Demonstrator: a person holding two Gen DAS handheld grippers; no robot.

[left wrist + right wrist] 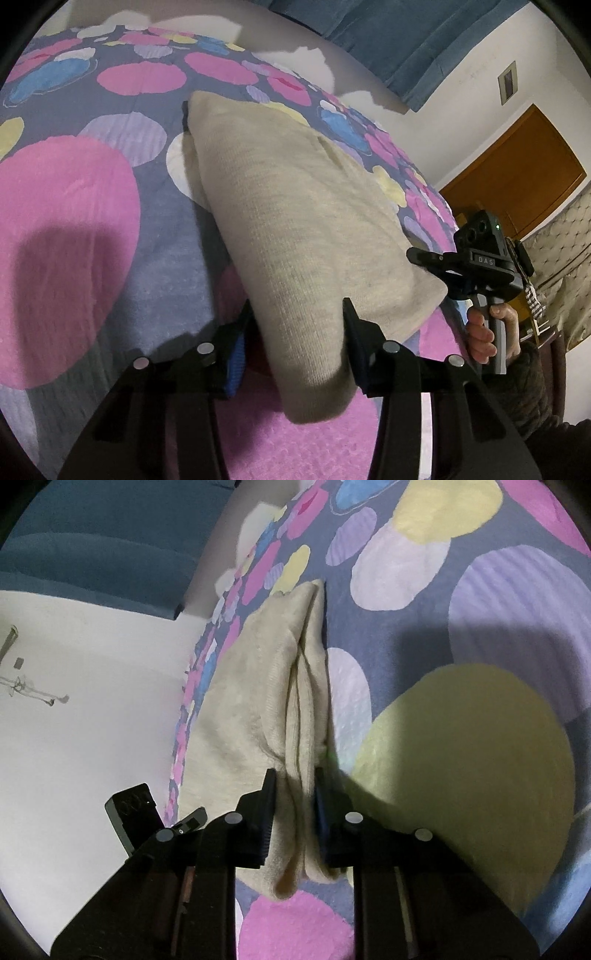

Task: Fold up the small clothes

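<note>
Across the middle of the left wrist view, a cream knitted garment [295, 221] was seen stretched over a bed cover [92, 206] printed with pink, lilac, yellow and blue spots on a grey-blue ground. At the bottom centre of that frame, the left hand-held gripper [295, 343] was found with its two fingers set on either side of a thick folded corner of the garment; the cloth filled the gap and seemed to be pinched, one blue pad [236, 354] being visible at the left side. At the right edge of the same frame, the right hand-held gripper [424, 258] was seen at the garment's other near corner, its handle being gripped by a person's hand [487, 332] in a dark sleeve. At the bottom centre of the right wrist view, the right hand-held gripper [293, 812] was shown closed on several bunched layers of the cream knitted garment [258, 701], which ran from the fingers up toward the upper middle of the frame along the edge of the bed cover [461, 757]. A blue curtain [424, 40] was seen at the upper right of the left wrist view, with a wooden door [517, 173] below it at the right.
</note>
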